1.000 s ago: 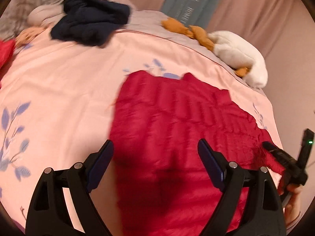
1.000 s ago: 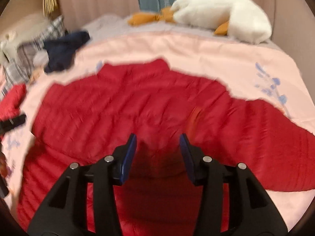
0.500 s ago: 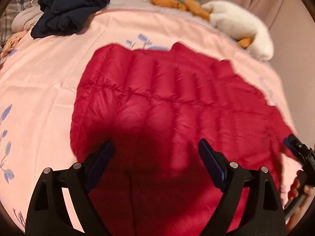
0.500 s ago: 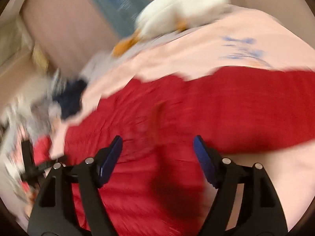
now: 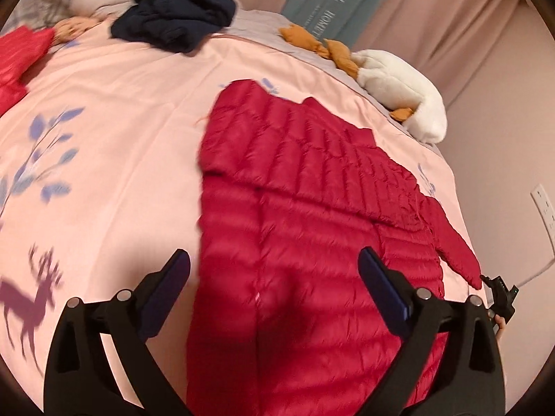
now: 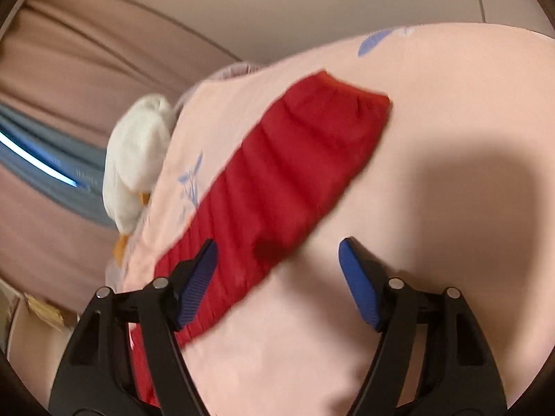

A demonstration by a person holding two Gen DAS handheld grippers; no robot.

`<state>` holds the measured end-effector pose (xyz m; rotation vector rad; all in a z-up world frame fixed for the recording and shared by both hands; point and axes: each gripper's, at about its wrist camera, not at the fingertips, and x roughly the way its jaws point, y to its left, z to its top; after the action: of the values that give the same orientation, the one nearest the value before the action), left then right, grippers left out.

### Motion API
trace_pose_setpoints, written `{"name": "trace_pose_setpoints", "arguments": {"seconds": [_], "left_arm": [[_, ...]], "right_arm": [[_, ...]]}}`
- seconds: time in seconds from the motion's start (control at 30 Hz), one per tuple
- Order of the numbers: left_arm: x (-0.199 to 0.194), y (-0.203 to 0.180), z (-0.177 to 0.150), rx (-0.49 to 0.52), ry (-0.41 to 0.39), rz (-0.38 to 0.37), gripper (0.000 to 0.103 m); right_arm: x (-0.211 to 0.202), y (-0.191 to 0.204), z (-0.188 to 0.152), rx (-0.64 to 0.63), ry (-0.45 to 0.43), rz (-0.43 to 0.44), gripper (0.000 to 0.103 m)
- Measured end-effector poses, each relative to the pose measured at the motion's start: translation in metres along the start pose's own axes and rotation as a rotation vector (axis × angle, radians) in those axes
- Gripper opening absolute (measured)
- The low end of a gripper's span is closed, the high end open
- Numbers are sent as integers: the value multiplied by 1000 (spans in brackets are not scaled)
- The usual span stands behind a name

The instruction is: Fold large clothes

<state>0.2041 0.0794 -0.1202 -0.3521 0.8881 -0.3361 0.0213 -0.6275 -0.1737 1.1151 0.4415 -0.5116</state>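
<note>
Bedspread (image 5: pixel 114 145), pink with blue sprigs and a deer print, carries the whole scene: at its far left lies another red garment (image 5: pixel 17 59), then a heap of navy clothing (image 5: pixel 177 24), then the red quilted down jacket (image 5: pixel 312 215) spread flat in the middle, and a white goose plush (image 5: pixel 402 93) at the far right edge. The left gripper (image 5: pixel 274 287) hangs over the jacket's near hem with its tongs spread and empty, probably lining up on the hem for a fold. The right gripper (image 6: pixel 277 274), tongs likewise spread and empty, points at the outstretched sleeve (image 6: pixel 295 180), its left pad over the sleeve, likely so the sleeve can be brought in across the body.
</note>
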Motion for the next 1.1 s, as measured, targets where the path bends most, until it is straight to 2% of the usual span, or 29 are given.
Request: {"name": "trace_pose_setpoints", "arguments": {"seconds": [0.1, 0.13, 0.17, 0.27, 0.3, 0.37, 0.4, 0.5, 0.6, 0.7, 0.8, 0.93, 1.0, 1.03, 1.1], "left_arm": [[-9, 5, -9, -30, 9, 6, 98], [-11, 6, -9, -33, 7, 12, 98], [-14, 7, -10, -38, 1, 20, 98], [-17, 10, -7, -61, -4, 18, 98], [-18, 10, -6, -62, -7, 23, 98], [-20, 7, -4, -52, -13, 24, 98], [-20, 5, -4, -48, -12, 16, 98], [-17, -1, -4, -43, -4, -12, 98], [-14, -8, -7, -52, 7, -67, 98], [-10, -16, -11, -71, 24, -138, 98], [-5, -19, -11, -102, 47, -210, 98], [2, -19, -7, -147, 65, -277, 98], [5, -18, -5, -162, 65, -301, 98], [6, -17, -3, -168, 65, -311, 98], [14, -13, 2, -200, 72, -331, 98]], "right_arm": [[16, 0, 10, 43, -50, -27, 50], [20, -2, 12, 47, -61, -50, 33], [24, -3, 12, 54, -73, -75, 23], [24, -3, 12, 69, -98, -85, 7], [22, -1, 15, 49, -108, -88, 6], [9, 30, 11, -99, -155, -100, 5], [1, 58, 3, -210, -177, -86, 5], [-10, 121, -15, -393, -183, 3, 5], [-24, 194, -58, -596, -169, 117, 5], [-24, 270, -128, -826, -124, 217, 5], [-13, 313, -191, -980, -56, 273, 7], [9, 338, -292, -1190, 46, 299, 20], [21, 338, -327, -1261, 110, 293, 52], [21, 331, -353, -1306, 171, 264, 68], [32, 325, -374, -1353, 251, 247, 68]]}}
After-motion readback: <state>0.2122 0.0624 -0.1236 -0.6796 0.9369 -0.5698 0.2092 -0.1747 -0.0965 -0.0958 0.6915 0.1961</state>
